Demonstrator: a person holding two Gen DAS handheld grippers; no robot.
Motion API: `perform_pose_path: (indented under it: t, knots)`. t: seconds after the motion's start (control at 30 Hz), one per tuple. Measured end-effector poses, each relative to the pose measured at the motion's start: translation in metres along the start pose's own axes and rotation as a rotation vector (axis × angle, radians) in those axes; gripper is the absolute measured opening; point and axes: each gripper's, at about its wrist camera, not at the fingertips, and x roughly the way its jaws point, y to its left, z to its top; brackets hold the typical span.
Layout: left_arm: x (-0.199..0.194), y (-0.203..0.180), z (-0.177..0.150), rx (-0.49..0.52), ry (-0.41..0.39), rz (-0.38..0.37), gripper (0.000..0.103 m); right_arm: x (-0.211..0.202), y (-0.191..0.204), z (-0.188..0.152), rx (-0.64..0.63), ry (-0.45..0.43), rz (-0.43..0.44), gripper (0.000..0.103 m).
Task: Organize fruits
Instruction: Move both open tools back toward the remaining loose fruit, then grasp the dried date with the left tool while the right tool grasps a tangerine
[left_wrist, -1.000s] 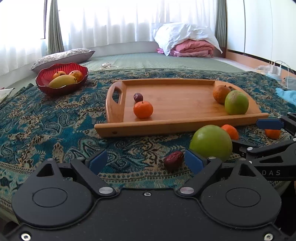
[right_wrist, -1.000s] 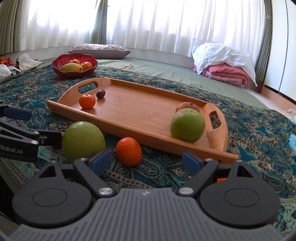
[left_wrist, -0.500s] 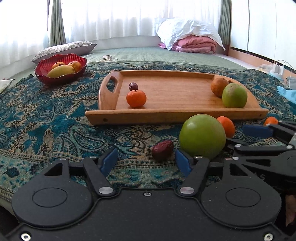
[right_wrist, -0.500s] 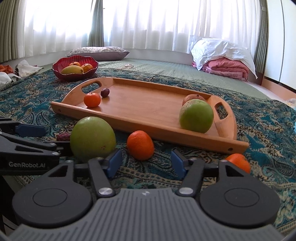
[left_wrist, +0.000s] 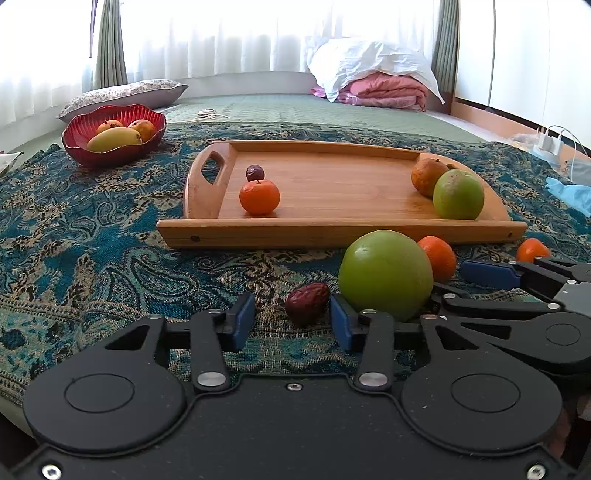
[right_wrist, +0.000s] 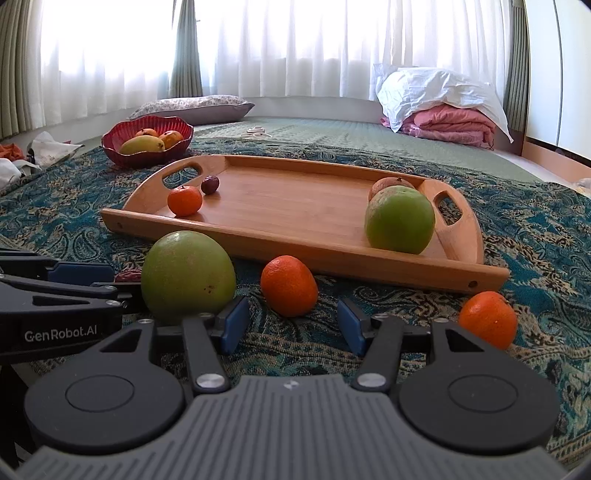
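The small wrinkly dark red date (left_wrist: 307, 302) is lying on the blue patterned cloth (left_wrist: 92, 258), just in front of the left gripper (left_wrist: 292, 320) and sitting between its two blue pads. Its long side is pointing left to right, a bit tilted. The left gripper is standing wide and holding nothing. The right gripper (right_wrist: 291, 320) is also standing wide and empty, with the small round orange tangerine (right_wrist: 289, 286) just ahead of its gap. So the left one is nearer the date, and the right one is nearer the tangerine. The big round green fruit (left_wrist: 385, 275) is sitting between them, touching or almost touching the date. The wooden tray (left_wrist: 332, 236) is waiting farther back. The date is mostly hiding behind the green fruit in the right view.
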Motion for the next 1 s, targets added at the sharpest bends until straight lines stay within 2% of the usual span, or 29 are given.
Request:
perform_pose_path:
  t: [0.2, 0.73, 0.9, 1.0]
  knots:
    - [0.001, -0.001, 0.000, -0.004, 0.004, -0.010, 0.034, 0.005, 0.002, 0.000, 0.004, -0.004, 0.001, 0.067]
    - [0.004, -0.004, -0.001, 0.016, -0.005, -0.012, 0.031, 0.012, 0.006, -0.004, -0.001, -0.031, -0.014, 0.060]
    - [0.003, -0.007, -0.003, 0.020, -0.018, -0.015, 0.022, 0.011, 0.007, -0.006, 0.004, -0.042, -0.020, 0.060]
    - [0.003, -0.010, -0.003, 0.028, -0.025, -0.003, 0.022, 0.011, 0.007, -0.006, 0.009, -0.044, -0.020, 0.059]
